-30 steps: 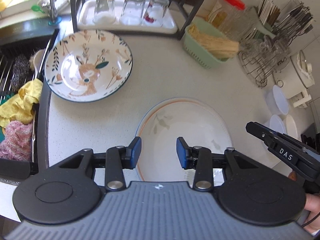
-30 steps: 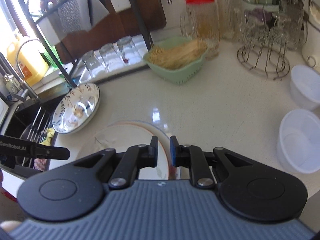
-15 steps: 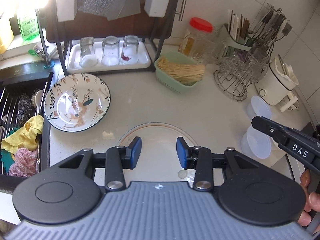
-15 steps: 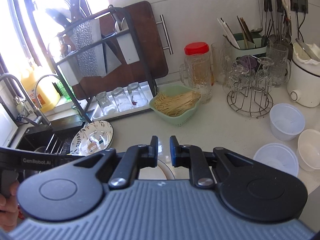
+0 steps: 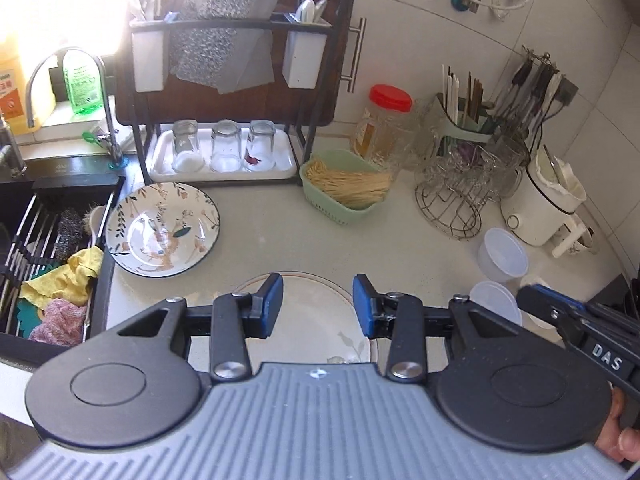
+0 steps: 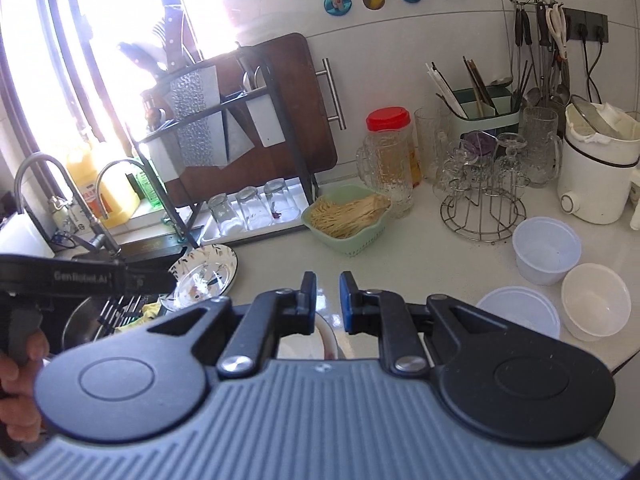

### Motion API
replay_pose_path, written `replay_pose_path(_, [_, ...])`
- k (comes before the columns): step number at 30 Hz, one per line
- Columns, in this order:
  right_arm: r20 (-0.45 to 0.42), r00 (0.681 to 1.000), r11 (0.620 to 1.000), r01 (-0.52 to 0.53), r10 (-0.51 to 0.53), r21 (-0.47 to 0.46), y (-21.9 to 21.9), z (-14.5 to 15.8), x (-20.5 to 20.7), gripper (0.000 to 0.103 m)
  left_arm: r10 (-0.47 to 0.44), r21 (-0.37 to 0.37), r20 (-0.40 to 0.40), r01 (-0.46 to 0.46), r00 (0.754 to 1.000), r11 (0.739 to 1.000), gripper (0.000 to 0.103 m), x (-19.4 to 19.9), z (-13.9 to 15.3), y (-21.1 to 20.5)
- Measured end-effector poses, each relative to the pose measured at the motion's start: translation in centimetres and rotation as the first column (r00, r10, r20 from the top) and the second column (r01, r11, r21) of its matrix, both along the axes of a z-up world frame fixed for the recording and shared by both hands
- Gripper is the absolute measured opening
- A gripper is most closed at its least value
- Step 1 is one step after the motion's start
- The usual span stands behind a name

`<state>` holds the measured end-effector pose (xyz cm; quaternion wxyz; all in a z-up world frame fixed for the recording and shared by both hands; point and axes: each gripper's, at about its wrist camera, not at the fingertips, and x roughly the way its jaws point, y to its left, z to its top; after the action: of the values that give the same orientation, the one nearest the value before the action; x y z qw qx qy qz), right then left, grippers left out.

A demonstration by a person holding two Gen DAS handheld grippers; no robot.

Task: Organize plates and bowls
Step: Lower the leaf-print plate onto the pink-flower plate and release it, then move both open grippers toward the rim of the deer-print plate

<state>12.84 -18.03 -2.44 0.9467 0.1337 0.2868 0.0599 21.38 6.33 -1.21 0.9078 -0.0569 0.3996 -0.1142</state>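
Observation:
A white plate with an orange rim (image 5: 316, 320) lies on the counter just below my left gripper (image 5: 318, 305), which is open and empty above it. A floral deer plate (image 5: 162, 229) sits at the counter's left by the sink; it also shows in the right wrist view (image 6: 204, 280). My right gripper (image 6: 324, 302) hovers over the white plate's right edge (image 6: 328, 334), its jaws a narrow gap apart and holding nothing. Two translucent plastic bowls (image 6: 546, 249) (image 6: 518, 312) and a cream bowl (image 6: 596, 300) stand at the right.
A sink with rack, cloths and scourer (image 5: 52, 256) is at left. A dish rack with three upturned glasses (image 5: 224, 148) stands behind. A green basket of sticks (image 5: 346, 186), a wire glass stand (image 5: 460, 196), a red-lidded jar (image 5: 384, 128) and a white cooker (image 5: 548, 200) line the back.
Both grippers have lifted up and back from the counter, so the plates look smaller and lower. The right gripper's jaws have opened slightly. The left gripper stays open.

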Motion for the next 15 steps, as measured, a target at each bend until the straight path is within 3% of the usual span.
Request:
replay_pose_path(6, [-0.003,1.0,1.0,0.007,-0.007,-0.014,-1.2,0.0,-1.3,0.016,-0.011,0.004,-0.024,0.011,1.0,1.0,0.043,-1.7,-0.3,-0.9])
replay_pose_path(15, [-0.024,0.999,0.999,-0.045,0.045,-0.015,-1.1,-0.8,-2.1,0.016,0.042,0.037,-0.047,-0.04,0.998,0.999,0.043,-3.5,-0.8,-0.7])
